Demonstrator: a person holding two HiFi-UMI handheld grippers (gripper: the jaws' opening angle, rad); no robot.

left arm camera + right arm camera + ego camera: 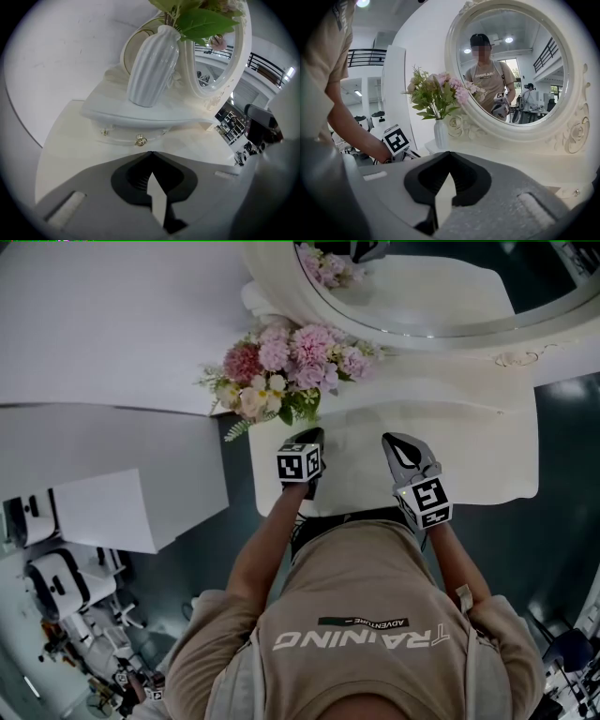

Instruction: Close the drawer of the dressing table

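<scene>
The white dressing table (487,456) carries a small raised shelf (140,115). Under that shelf a curved drawer front (123,136) with a gold knob (140,139) sits tucked in, with no gap showing. My left gripper (312,437) hovers over the tabletop near the flowers, jaws shut and empty, and its tips (150,153) point at the knob from a short distance. My right gripper (403,442) hangs beside it over the tabletop, also shut on nothing (449,153), and faces the mirror. In the head view the shelf hides the drawer.
A ribbed white vase (152,65) of pink flowers (286,367) stands on the shelf at the left. The oval mirror (515,70) rises behind it. A white wall panel (103,324) lies to the left, and dark floor (562,521) surrounds the table. The person's torso (361,615) is at the table's front edge.
</scene>
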